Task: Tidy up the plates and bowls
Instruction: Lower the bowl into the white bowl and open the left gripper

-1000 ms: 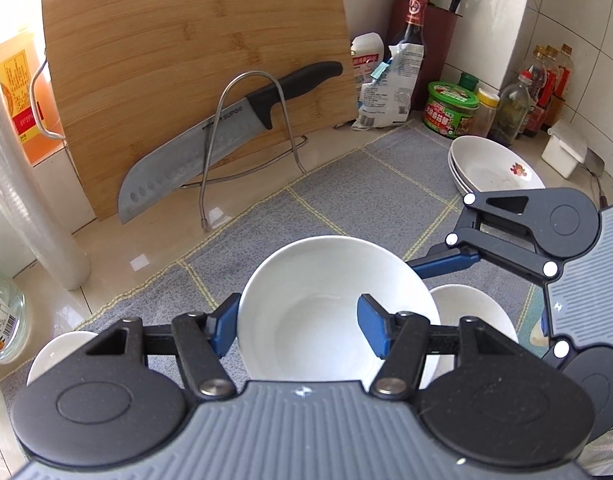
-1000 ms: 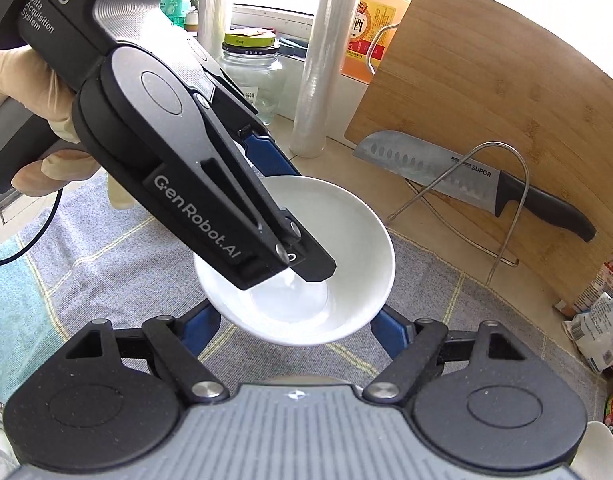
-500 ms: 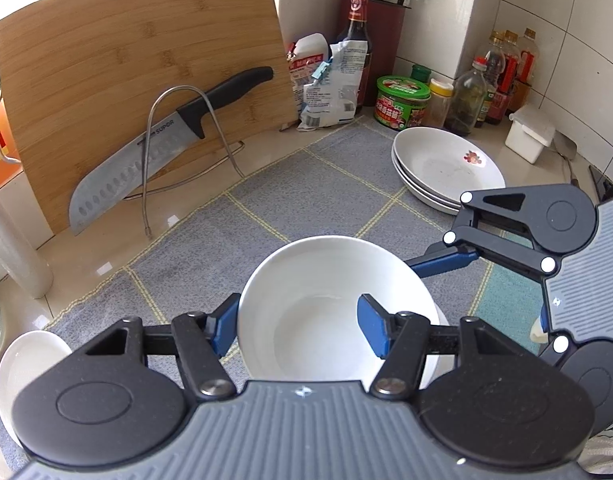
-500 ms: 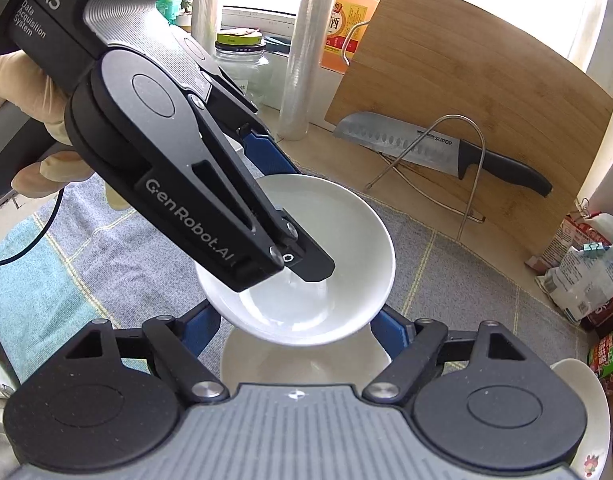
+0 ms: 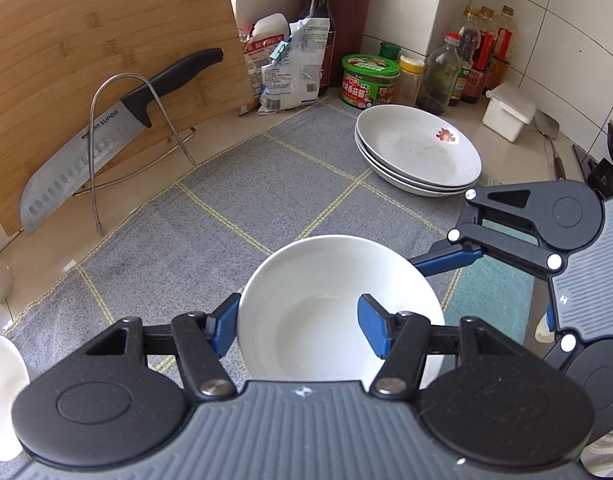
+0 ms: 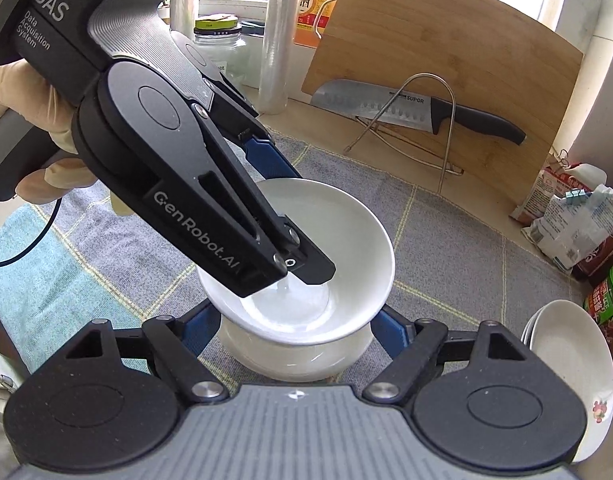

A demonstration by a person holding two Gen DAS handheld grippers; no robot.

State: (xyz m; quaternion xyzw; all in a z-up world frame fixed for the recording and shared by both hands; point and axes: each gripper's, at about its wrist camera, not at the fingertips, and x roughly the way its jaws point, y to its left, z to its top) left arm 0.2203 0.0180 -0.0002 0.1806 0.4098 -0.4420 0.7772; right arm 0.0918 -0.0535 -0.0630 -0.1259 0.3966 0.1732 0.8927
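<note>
Clamping the white bowl (image 5: 330, 320) by its rim, the left claw (image 5: 298, 330) holds it over another bowl (image 6: 290, 360); right claw (image 6: 294, 330) narrowly straddles that one. Open mat (image 5: 226, 208) ahead; knife (image 5: 106, 136) reads SUPOR.

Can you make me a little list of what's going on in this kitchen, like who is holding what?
left gripper: shut on the rim of a white bowl
right gripper: shut on a second bowl, lower than the first
plates: stacked on the grey mat
knife: resting on a wire stand against the cutting board
</note>
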